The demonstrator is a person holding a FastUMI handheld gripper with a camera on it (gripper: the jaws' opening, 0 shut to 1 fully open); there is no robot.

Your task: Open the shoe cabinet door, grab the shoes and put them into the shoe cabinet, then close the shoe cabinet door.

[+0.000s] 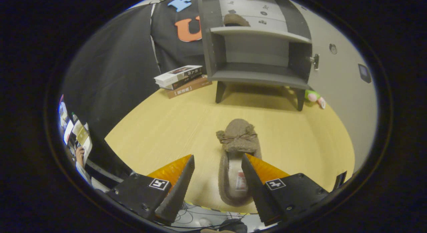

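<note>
The jaws (218, 163) stood spread over the bench (160, 133), the slipper (237, 149) lying lengthwise between them toward the right one, toe at twelve o'clock toward the open cabinet (257, 52), where another slipper (236, 20) sat shelved.

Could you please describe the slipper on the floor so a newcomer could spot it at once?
On the wooden floor before the open cabinet, a fuzzy brown slipper lies between the open gripper's fingers. Unlike its twin on the upper shelf, it is down on the floor.
</note>
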